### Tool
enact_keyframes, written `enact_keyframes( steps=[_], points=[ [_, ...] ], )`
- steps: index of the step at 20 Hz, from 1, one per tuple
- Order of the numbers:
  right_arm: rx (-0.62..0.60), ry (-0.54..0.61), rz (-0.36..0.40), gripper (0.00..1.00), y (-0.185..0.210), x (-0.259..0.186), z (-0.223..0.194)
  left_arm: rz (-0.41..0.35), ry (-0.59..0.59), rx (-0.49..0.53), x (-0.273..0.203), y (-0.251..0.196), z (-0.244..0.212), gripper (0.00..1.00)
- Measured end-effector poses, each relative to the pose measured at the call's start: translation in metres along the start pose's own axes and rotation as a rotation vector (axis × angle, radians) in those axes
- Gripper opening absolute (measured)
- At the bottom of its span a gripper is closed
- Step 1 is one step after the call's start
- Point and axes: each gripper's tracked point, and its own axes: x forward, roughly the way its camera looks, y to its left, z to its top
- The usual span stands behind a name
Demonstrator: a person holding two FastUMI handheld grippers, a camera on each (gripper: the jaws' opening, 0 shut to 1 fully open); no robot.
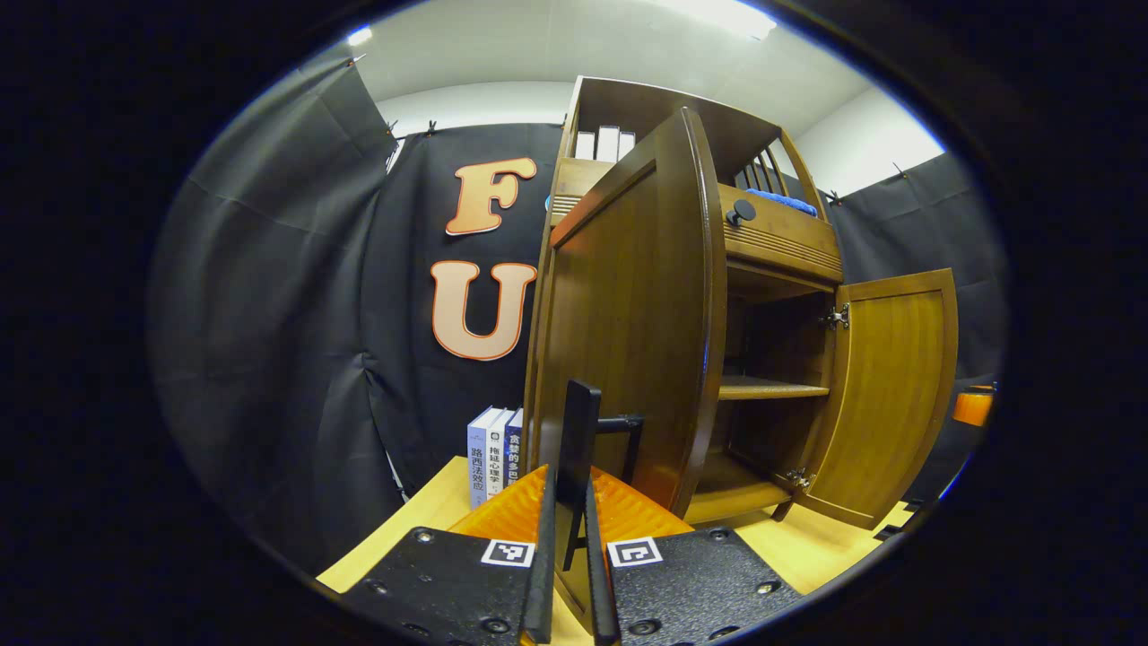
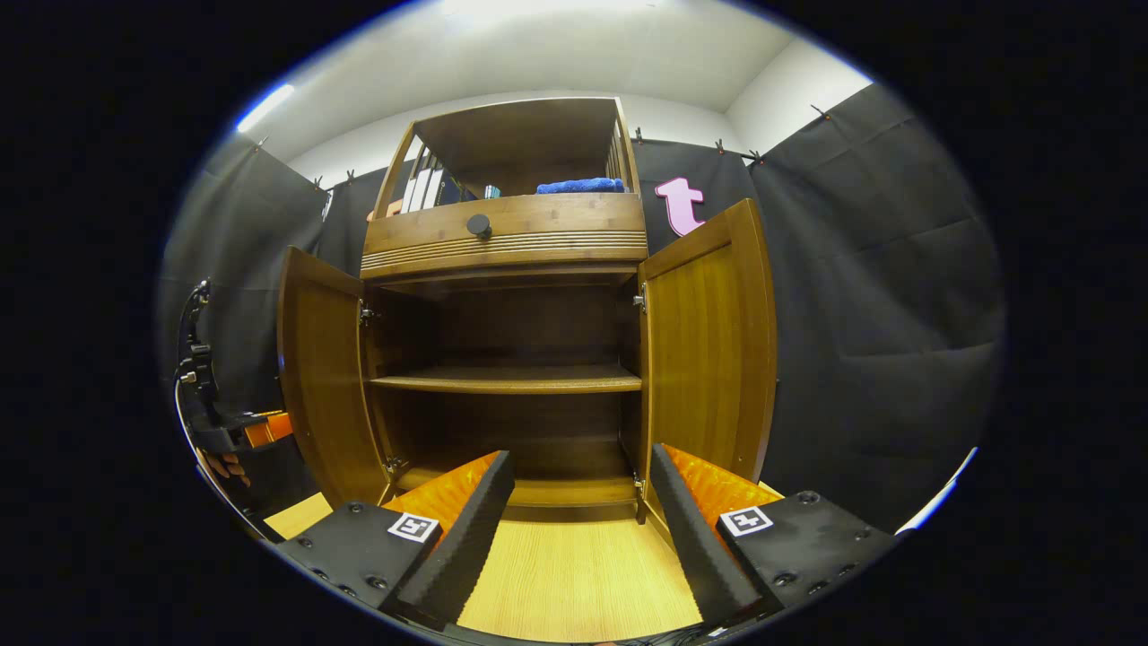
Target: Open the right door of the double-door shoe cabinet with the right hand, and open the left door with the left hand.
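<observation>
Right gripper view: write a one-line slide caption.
Open right tool faces the shoe cabinet, left door and right door both open.

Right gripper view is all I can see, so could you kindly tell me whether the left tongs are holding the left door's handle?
Observer: Yes. In the left gripper view the left tongs are closed on the black handle of the left door, which stands wide open.
Operator: Thank you. Is anything standing beside the cabinet on that side?
Observer: Yes, a few books stand upright on the tabletop, close by the left side of the cabinet.
</observation>
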Motion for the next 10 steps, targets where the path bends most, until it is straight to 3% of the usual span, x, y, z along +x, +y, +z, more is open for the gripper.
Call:
enact_keyframes(
  steps=[1,3,4,6,8,9,10],
  points=[
    [0.000,0.001,0.001,0.98,-0.001,0.000,0.000,0.014,0.007,-0.008,0.002,0.010,-0.003,0.19],
    [-0.003,0.004,-0.001,1.00,-0.002,0.001,-0.002,0.043,0.004,0.005,0.001,0.029,-0.001,0.15],
    [-0.003,0.007,-0.002,0.98,-0.004,0.001,-0.003,0.033,0.006,0.013,0.003,0.032,-0.002,0.19],
    [-0.001,0.011,-0.001,0.98,-0.005,0.001,-0.003,0.012,0.006,0.017,0.001,0.034,-0.001,0.02],
    [0.002,0.011,-0.001,0.94,-0.006,0.002,-0.003,-0.016,-0.001,0.018,-0.001,0.034,0.000,0.17],
    [0.002,0.010,0.000,0.94,-0.006,0.003,-0.003,-0.026,-0.001,0.021,-0.002,0.036,-0.002,0.17],
    [0.001,0.010,0.002,0.94,-0.005,0.004,-0.003,-0.034,0.008,0.024,-0.006,0.038,-0.004,0.11]
  ],
)
